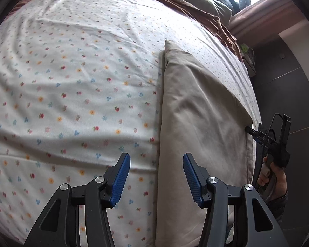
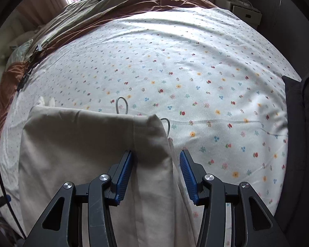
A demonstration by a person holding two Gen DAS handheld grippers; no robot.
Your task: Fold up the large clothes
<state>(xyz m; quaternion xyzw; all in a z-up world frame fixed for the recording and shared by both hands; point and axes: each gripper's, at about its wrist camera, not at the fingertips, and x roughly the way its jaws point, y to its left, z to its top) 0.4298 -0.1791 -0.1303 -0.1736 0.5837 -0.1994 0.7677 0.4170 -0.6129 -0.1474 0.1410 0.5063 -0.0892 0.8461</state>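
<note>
The right tongs (image 2: pixel 155 177) are standing apart over the bed, their blue ribbed pads on either side of a raised fold of the beige, soft woven cotton garment (image 2: pixel 76 144). The left pad is lying against the cloth and the right one is clear of it, so nothing is being clamped. The left tongs (image 1: pixel 156 179) are also hanging apart, empty, straddling the garment's left edge where it meets the white bedsheet printed with small flowers (image 1: pixel 72 78).

In the left wrist view the garment (image 1: pixel 197 123) is lying as a long, already doubled strip along the right side of the bed, running from near to far, with the person's hand (image 1: pixel 274 175) carrying the right tongs at its right edge. A thin grey drawstring loop (image 2: pixel 121 106) is poking out from under the far edge, which suggests a waistband there.

The cloth is looking light, limp and somewhat crease-prone; it will probably drape and sag rather than hold shape, and layers may slide apart if only the top one is pinched. Hold is best taken at corners or along the thicker hemmed edge, through all layers, keeping the string tucked in.

A brown and olive duvet (image 2: pixel 105 6) is bunched at the far end.
</note>
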